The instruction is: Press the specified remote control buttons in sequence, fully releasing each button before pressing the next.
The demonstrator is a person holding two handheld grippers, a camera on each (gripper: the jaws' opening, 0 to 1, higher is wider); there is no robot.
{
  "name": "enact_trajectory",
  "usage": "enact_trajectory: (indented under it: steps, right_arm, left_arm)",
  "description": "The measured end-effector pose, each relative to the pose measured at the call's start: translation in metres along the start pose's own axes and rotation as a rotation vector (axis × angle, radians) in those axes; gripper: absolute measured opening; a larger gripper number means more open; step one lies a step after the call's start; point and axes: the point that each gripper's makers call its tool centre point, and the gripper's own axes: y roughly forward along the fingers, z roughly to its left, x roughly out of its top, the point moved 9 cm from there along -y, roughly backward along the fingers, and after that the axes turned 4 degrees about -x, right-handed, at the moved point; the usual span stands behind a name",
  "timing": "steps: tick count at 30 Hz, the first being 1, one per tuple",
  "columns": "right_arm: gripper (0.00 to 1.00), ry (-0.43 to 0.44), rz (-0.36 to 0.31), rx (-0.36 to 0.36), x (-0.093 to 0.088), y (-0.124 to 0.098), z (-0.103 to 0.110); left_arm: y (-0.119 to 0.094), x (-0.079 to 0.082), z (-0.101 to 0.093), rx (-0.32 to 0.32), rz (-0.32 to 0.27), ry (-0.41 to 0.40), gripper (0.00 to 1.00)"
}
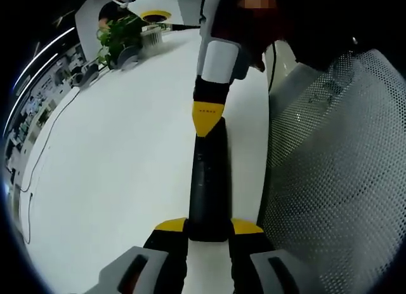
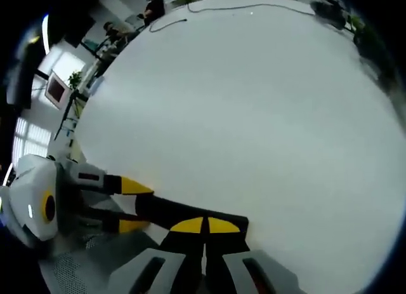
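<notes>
Remote [image 1: 208,186] in L gripper [image 1: 208,233], table [image 1: 114,173] edge

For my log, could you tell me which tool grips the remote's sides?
The left tool: its jaws flank the remote, whereas the right tool meets its far end with tips together.

Left hand-held gripper [image 1: 208,233] clamped; right hand-held gripper [image 2: 204,225] closed, tips together.

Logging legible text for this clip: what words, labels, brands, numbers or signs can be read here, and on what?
Nothing can be read.
Remote control: its buttons show as faint dark shapes, with no legible marking.
Right gripper: a row of small dots on its yellow tip, not characters.
Wall panels behind the table: too small and blurred to read.
</notes>
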Motion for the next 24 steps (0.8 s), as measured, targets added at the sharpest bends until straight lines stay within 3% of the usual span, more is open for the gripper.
enact_trajectory:
  steps: [7,16,24]
  right_arm:
    - [0.00,-0.042,-0.007,-0.010,-0.0007,0.0030,0.0032]
    - [0.00,-0.012,-0.010,-0.001,-0.0018,0.0039,0.0006]
    - [0.00,-0.052,-0.025,-0.015,-0.0019,0.0051,0.0023]
  left_arm:
    - [0.0002,0.0005,-0.0002,0.000,0.007,0.004,0.24]
    - [0.0002,0.0008,-0.0003,-0.003,0.011,0.001,0.25]
    - [0.0001,0.0010,-0.0002,-0.005,0.014,0.001,0.25]
